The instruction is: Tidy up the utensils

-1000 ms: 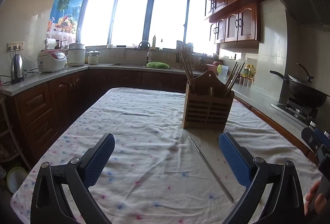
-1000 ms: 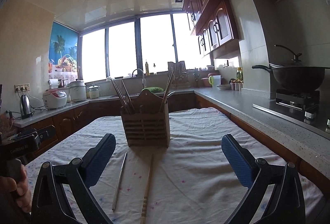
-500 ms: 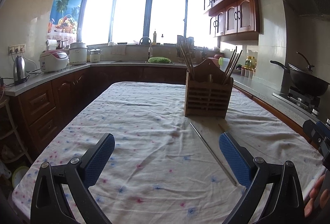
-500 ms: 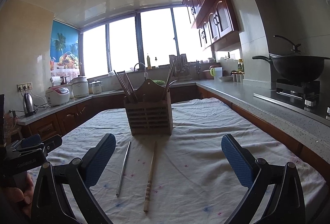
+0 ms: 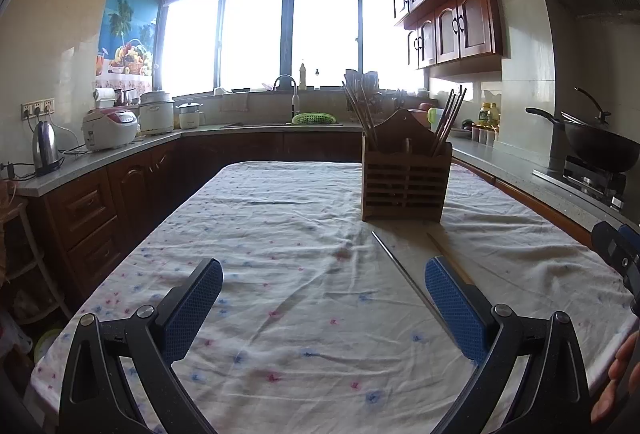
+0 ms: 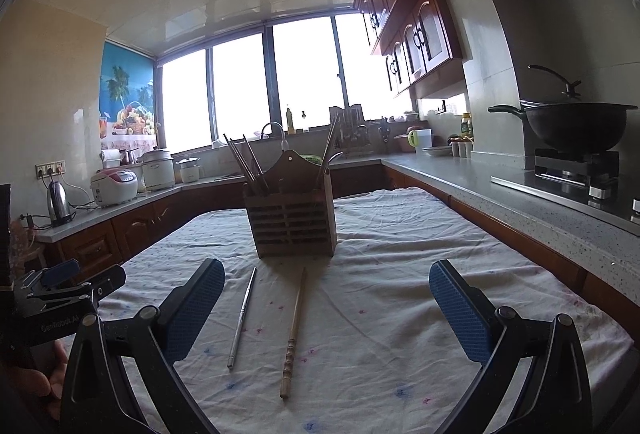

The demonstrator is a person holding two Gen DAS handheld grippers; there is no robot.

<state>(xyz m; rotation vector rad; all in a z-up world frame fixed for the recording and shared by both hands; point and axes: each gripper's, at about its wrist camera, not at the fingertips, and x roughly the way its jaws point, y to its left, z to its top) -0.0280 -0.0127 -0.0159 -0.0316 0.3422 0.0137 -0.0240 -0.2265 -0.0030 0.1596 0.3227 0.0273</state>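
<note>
Lying flat: slim metal chopstick [image 6: 242, 318], ridged-handle wooden chopstick [image 6: 293, 330], near slatted holder [image 6: 291, 212].

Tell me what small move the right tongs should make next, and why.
Probably lower the right tongs onto the wooden chopstick lying loose on the tablecloth before the wooden holder. Those tongs are open, empty, and already nearly above it; the metal chopstick lies just beside it.

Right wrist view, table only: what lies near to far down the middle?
Wooden chopstick and metal chopstick lying side by side on the tablecloth → wooden utensil holder standing upright, more chopsticks in it → far table edge → counter with the sink faucet under the window.
</note>
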